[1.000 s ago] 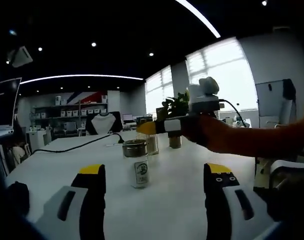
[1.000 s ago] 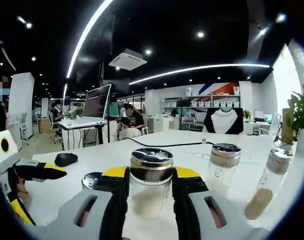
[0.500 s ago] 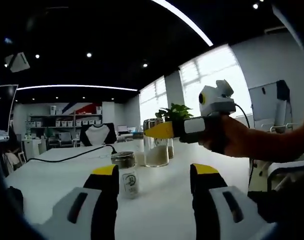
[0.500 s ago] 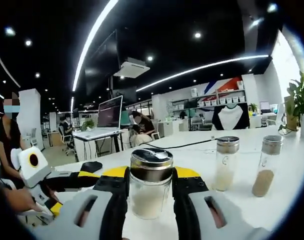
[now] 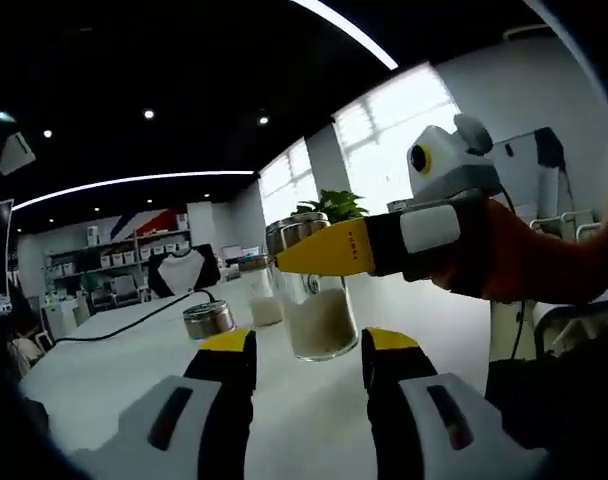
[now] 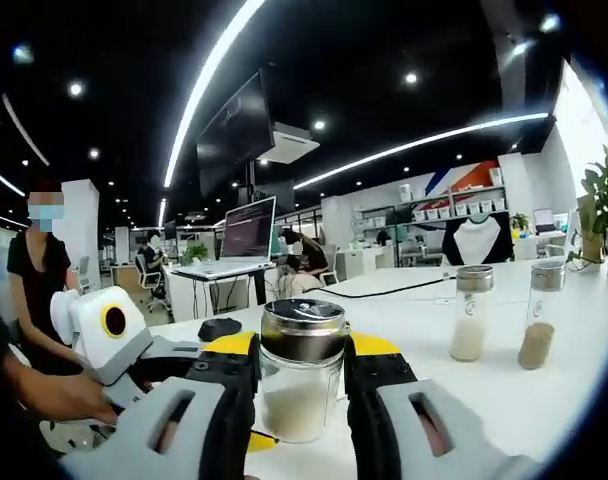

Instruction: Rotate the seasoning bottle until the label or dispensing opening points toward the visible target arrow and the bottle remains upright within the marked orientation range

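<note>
My right tool [image 6: 299,375] grips the bottle [image 6: 301,372] at lower centre, lifted off the surface [image 6: 484,385]. My left tool [image 5: 306,350] hangs open just below it. I see no arrow, so I should twist slowly, keeping it upright.

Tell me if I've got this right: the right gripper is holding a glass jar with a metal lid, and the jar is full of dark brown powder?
Not quite. The right gripper does grip the glass jar with its metal lid, but the right gripper view shows pale, whitish powder in the jar. The brownish powder sits in a separate bottle standing farther off on the white table.
</note>
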`<action>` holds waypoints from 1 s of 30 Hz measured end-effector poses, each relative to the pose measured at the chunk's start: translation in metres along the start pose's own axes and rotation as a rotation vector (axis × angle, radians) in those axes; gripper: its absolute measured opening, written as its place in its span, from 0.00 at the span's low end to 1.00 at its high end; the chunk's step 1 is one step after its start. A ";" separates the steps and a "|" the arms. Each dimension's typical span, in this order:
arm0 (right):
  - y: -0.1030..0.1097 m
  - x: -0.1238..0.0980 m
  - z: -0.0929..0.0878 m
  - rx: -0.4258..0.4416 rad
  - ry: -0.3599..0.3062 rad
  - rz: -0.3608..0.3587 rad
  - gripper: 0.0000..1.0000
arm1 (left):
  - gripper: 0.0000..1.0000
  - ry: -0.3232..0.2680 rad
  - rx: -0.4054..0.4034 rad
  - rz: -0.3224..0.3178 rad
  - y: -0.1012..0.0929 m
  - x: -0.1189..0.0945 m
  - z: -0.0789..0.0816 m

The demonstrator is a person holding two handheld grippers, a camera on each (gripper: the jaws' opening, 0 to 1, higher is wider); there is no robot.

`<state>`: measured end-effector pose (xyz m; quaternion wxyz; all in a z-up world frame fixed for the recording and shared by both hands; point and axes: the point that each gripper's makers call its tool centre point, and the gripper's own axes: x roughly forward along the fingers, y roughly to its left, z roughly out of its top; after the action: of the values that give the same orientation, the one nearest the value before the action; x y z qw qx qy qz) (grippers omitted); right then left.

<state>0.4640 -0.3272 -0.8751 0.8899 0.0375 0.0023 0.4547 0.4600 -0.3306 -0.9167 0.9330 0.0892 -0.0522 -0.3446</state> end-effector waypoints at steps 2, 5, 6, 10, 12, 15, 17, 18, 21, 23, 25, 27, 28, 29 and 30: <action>0.004 -0.002 0.000 -0.001 -0.009 0.002 0.31 | 0.44 0.003 -0.009 -0.006 -0.004 0.002 0.000; 0.008 -0.004 0.000 0.002 -0.019 0.006 0.31 | 0.44 0.010 -0.006 -0.007 -0.008 0.004 -0.001; 0.010 -0.005 0.000 0.002 -0.021 0.007 0.31 | 0.44 0.005 -0.006 -0.011 -0.010 0.005 0.000; 0.024 -0.007 -0.003 -0.041 -0.033 0.027 0.31 | 0.38 -0.019 -0.030 -0.044 -0.017 0.007 0.005; 0.024 -0.009 -0.002 -0.056 -0.049 0.027 0.32 | 0.37 -0.017 -0.043 -0.051 -0.016 0.004 0.006; 0.026 -0.010 -0.002 -0.061 -0.036 0.086 0.32 | 0.36 -0.004 -0.053 -0.073 -0.014 0.000 0.007; 0.029 -0.012 0.001 -0.063 -0.051 0.116 0.32 | 0.35 -0.005 -0.053 -0.099 -0.017 -0.003 0.009; 0.030 -0.013 0.002 -0.068 -0.052 0.132 0.32 | 0.35 -0.008 -0.043 -0.112 -0.018 -0.004 0.010; 0.037 -0.017 0.005 -0.084 -0.050 0.202 0.32 | 0.35 -0.020 -0.049 -0.160 -0.022 -0.009 0.015; 0.042 -0.022 0.009 -0.065 -0.056 0.254 0.32 | 0.35 -0.042 -0.070 -0.206 -0.027 -0.012 0.019; 0.046 -0.027 0.013 -0.032 -0.063 0.307 0.32 | 0.35 -0.063 -0.119 -0.279 -0.034 -0.016 0.024; 0.050 -0.031 0.016 0.015 -0.078 0.353 0.32 | 0.35 -0.096 -0.177 -0.348 -0.041 -0.022 0.030; 0.052 -0.034 0.018 0.041 -0.086 0.380 0.32 | 0.35 -0.101 -0.197 -0.367 -0.042 -0.024 0.031; 0.052 -0.036 0.020 0.076 -0.090 0.396 0.32 | 0.35 -0.111 -0.215 -0.387 -0.043 -0.026 0.033; 0.051 -0.036 0.020 0.095 -0.087 0.398 0.32 | 0.35 -0.113 -0.226 -0.392 -0.043 -0.026 0.034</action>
<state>0.4021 -0.3283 -0.8523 0.7790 0.0986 -0.0220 0.6188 0.4075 -0.3500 -0.8931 0.8479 -0.0270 -0.0472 -0.5273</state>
